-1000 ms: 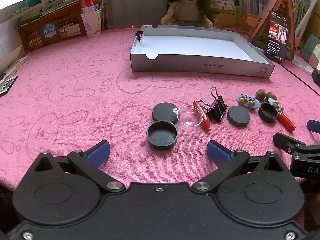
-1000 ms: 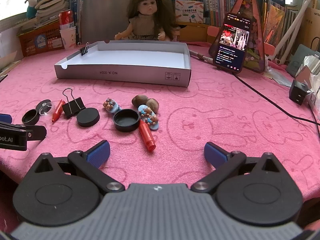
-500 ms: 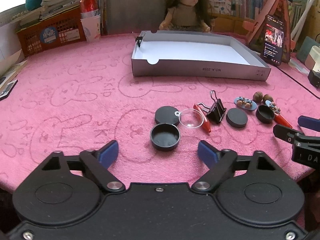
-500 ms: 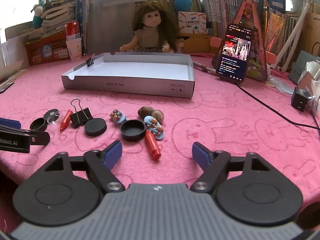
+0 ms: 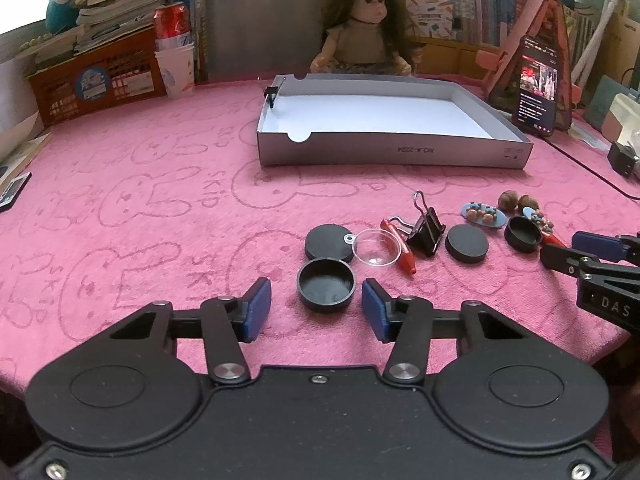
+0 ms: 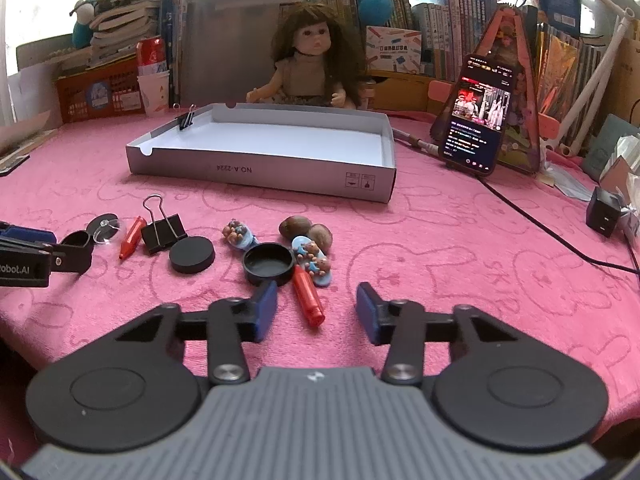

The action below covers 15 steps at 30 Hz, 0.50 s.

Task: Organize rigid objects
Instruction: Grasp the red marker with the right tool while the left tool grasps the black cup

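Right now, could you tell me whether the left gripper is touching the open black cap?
Apart: in the left wrist view the left gripper flanks the open black cap with pink cloth visible either side.

the right tool (image 6: 316,312) hangs with its jaws apart over the pink table (image 6: 460,264), a red crayon (image 6: 307,298) between them. just beyond lies an upturned black cap (image 6: 268,263), with the grey tray (image 6: 264,168) farther back.

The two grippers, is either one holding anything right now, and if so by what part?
Nothing is held. The left gripper is open, its fingers either side of the open black cap without touching it. The right gripper is open over the red crayon.
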Each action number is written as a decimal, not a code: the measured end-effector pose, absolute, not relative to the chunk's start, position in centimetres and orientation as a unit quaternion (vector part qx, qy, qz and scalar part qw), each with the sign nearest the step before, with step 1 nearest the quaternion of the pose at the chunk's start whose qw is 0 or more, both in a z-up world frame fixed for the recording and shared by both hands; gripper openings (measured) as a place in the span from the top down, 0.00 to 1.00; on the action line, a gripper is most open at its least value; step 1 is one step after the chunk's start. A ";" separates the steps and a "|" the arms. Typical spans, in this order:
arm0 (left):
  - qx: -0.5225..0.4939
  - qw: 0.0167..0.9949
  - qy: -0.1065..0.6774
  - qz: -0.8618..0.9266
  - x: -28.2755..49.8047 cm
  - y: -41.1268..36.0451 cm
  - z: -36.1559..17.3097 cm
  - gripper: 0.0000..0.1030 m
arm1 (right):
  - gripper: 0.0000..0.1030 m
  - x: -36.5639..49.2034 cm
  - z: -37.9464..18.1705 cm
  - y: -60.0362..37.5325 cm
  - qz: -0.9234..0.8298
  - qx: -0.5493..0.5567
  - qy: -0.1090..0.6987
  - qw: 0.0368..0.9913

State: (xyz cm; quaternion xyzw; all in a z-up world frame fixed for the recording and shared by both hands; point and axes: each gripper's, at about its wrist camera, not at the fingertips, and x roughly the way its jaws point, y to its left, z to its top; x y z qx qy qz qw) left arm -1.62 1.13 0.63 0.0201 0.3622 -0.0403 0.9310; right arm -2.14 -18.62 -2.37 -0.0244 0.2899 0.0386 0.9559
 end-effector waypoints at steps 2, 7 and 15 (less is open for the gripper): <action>0.024 0.931 0.361 -0.042 -1.4 1.0 0.6 0.52 | 0.55 -2.0 -2.5 -18.6 0.041 -0.025 0.288 0.956; 0.025 0.932 0.358 -0.049 -1.0 0.8 0.6 0.70 | 0.77 -1.9 -2.5 -18.3 0.047 -0.033 0.288 0.956; 0.018 0.933 0.354 -0.058 -1.1 0.7 1.1 0.71 | 0.87 -2.1 -1.9 -18.5 0.058 -0.012 0.291 0.955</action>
